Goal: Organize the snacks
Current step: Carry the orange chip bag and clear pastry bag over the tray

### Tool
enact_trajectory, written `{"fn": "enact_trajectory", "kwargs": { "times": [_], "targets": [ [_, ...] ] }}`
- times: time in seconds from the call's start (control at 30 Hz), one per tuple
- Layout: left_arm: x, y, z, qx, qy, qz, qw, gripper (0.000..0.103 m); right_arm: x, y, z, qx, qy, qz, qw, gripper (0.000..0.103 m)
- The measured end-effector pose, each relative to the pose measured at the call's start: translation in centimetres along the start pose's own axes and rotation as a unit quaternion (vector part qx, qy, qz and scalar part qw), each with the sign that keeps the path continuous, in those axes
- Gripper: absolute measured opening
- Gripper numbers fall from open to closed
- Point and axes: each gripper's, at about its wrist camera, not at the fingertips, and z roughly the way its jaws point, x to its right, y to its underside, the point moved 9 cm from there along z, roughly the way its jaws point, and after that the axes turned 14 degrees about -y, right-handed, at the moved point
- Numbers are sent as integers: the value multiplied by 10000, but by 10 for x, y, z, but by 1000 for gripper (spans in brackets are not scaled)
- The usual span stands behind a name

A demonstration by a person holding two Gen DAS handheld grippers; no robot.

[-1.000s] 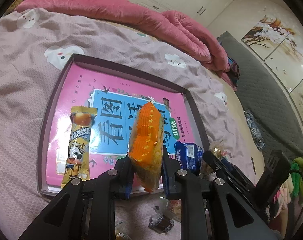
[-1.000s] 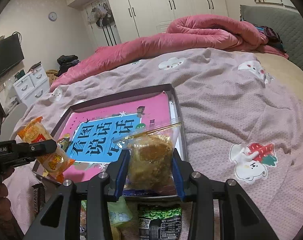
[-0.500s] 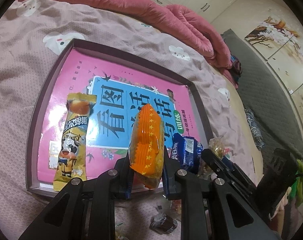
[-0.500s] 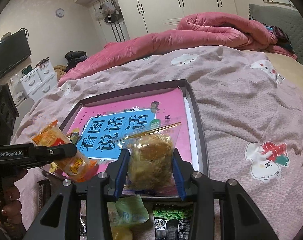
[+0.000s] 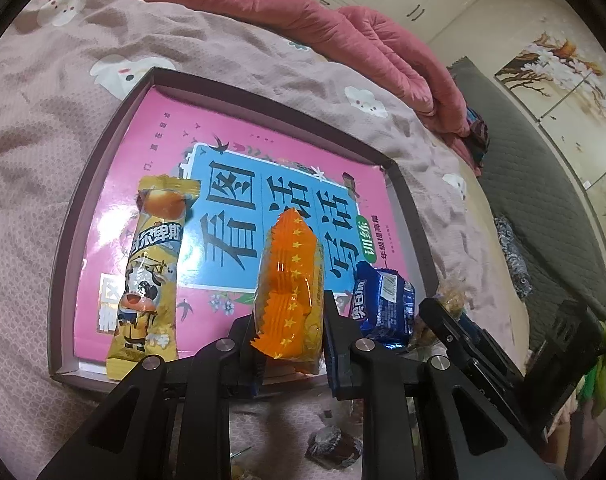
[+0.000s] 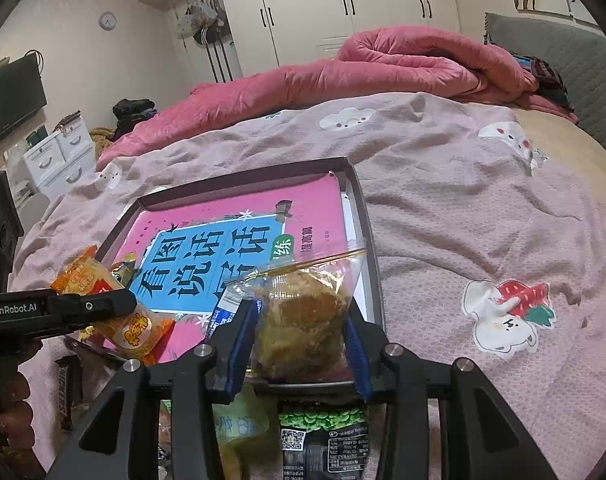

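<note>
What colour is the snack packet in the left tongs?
Orange packet with small yellow stars, clearest in the left wrist view.

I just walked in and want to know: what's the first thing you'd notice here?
The bright orange snack packet, pinched in the left tongs over the near edge of the tray. The right tongs squeeze a clear bag of brown snacks. Behind both glows the big pink book lying inside the tray.

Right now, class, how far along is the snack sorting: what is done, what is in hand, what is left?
Done: the yellow cow-print bar and blue cookie pack lie in the tray. In hand: the left gripper holds an orange snack pack and the right gripper a clear zip bag, both above the tray. Left: a green pea packet and a small dark wrapped sweet on the bed.
</note>
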Motion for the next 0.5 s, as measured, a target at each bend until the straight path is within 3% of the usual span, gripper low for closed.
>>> {"fn": "enact_trajectory", "kwargs": {
  "times": [0.3, 0.5],
  "targets": [
    [-7, -2, 0, 12, -74, -75, 9999, 26, 2, 3, -5, -5, -46, 65, 10000, 47],
    [-13, -3, -1, 22, -164, -141, 9998, 43, 1, 2, -7, 24, -106, 56, 9999, 51]
  ]
}}
